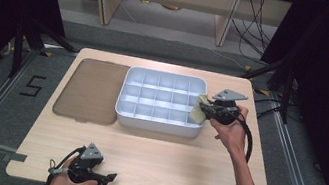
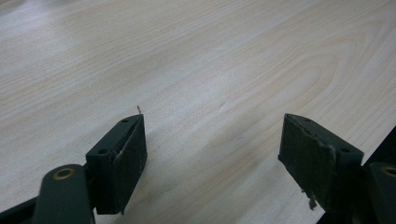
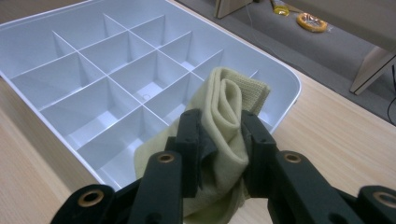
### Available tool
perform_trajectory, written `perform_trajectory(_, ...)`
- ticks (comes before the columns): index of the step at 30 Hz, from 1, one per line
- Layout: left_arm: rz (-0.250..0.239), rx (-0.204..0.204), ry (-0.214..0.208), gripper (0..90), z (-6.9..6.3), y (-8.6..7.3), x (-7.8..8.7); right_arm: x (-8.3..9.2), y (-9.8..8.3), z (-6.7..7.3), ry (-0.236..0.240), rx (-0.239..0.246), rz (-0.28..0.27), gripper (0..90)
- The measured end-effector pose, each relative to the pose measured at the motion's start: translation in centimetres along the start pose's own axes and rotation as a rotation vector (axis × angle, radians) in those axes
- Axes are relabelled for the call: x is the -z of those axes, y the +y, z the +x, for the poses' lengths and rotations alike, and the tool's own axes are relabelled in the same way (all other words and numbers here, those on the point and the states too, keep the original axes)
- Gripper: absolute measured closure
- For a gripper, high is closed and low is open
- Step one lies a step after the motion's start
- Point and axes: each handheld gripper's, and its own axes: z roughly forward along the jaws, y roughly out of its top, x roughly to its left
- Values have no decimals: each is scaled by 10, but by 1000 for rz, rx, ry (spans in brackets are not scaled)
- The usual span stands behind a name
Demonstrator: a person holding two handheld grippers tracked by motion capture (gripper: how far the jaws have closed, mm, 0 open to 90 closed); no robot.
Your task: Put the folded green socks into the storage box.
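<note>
The left gripper [image 1: 110, 178] sits low at the near edge of the pale wooden table [image 1: 152, 156], its black jaws spread wide with nothing between them but bare wood grain. The person's left hand [image 1: 63, 184] wraps its body close to the table's front edge.

Further in and off to the right, the right gripper [image 1: 204, 110] is clamped on a folded pale yellow-green cloth [image 3: 224, 121]. Its jaws pinch the bunched fabric from both sides, and the folds rise above the fingertips while a loose corner hangs below. The right hand [image 1: 229, 131] holds it at the near right corner of the white plastic organiser tray [image 1: 157, 123], so the cloth hangs over the rim and into the corner compartment there. The tray's grid of square compartments looks bare apart from that cloth.

Just left of the tray, a flat translucent brown lid [image 1: 89, 90] lies on the table, close beside it.
</note>
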Motion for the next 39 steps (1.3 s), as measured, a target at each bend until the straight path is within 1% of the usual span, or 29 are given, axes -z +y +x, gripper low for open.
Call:
perform_trajectory(1,0,0,0,229,0,0,0,0,0,0,0,0,0,724)
perform_trajectory(2,-7,0,9,229,0,0,-1,-3,0,-1,-7,17,-6,724)
perform_trajectory(3,-2,9,8,229,-1,0,-1,-3,0,-1,-7,17,-6,724)
perform_trajectory(4,3,7,-2,229,-1,0,-1,-2,0,0,-4,6,13,724)
perform_trajectory(5,-1,12,0,228,-1,0,-1,-4,-1,0,-8,13,6,724)
perform_trajectory(9,-1,-2,16,229,0,0,0,-11,-3,0,-22,27,8,724)
perform_trajectory(10,-4,3,4,229,-1,0,0,-11,-3,0,-22,27,8,724)
perform_trajectory(11,-5,-2,7,228,-1,0,0,-12,-4,0,-21,23,14,724)
perform_trajectory(12,-4,10,10,229,-1,0,0,-14,-4,0,-25,21,6,724)
perform_trajectory(13,-4,12,-1,228,-1,0,0,-16,-5,0,-32,25,3,724)
perform_trajectory(16,2,4,11,228,-1,0,0,-19,-5,2,-35,45,32,724)
perform_trajectory(17,-5,5,12,228,-1,0,0,-21,-5,3,-34,53,27,724)
perform_trajectory(18,1,-3,3,228,-1,0,1,-22,-4,4,-30,54,40,724)
perform_trajectory(21,-10,-11,11,228,0,0,0,-23,-4,7,-45,50,46,724)
perform_trajectory(22,-2,1,13,228,-1,0,0,-26,-4,7,-44,71,49,724)
perform_trajectory(23,6,-2,13,228,-1,1,1,-26,-4,7,-44,71,49,724)
perform_trajectory(24,5,0,10,228,-1,1,1,-26,-4,7,-61,102,51,723)
perform_trajectory(25,7,-3,10,228,-1,1,1,-28,-4,8,-55,88,56,723)
perform_trajectory(26,4,1,0,228,-1,1,1,-28,-4,9,-48,91,71,723)
perform_trajectory(27,7,-24,3,228,0,1,1,-29,-5,9,-65,92,64,723)
perform_trajectory(28,1,-21,5,228,-1,1,1,-29,-5,9,-61,113,72,723)
perform_trajectory(30,-6,-22,2,228,-1,1,0,-30,-7,10,-76,101,75,723)
perform_trajectory(32,-1,-23,5,228,-1,1,0,-31,-8,8,-72,119,82,722)
perform_trajectory(34,-1,-14,6,228,-1,1,0,-33,-9,10,-76,103,81,721)
perform_trajectory(35,-1,-13,5,228,-1,1,0,-34,-9,8,-71,141,83,721)
perform_trajectory(36,-1,-14,6,228,-1,1,0,-34,-9,8,-71,141,83,721)
perform_trajectory(37,-1,-15,5,228,-1,1,0,-36,-11,11,-80,113,84,721)
perform_trajectory(38,-2,-14,6,228,-1,1,0,-36,-11,11,-80,113,84,721)
perform_trajectory(39,-2,-13,5,228,-1,1,0,-37,-11,11,-76,128,79,721)
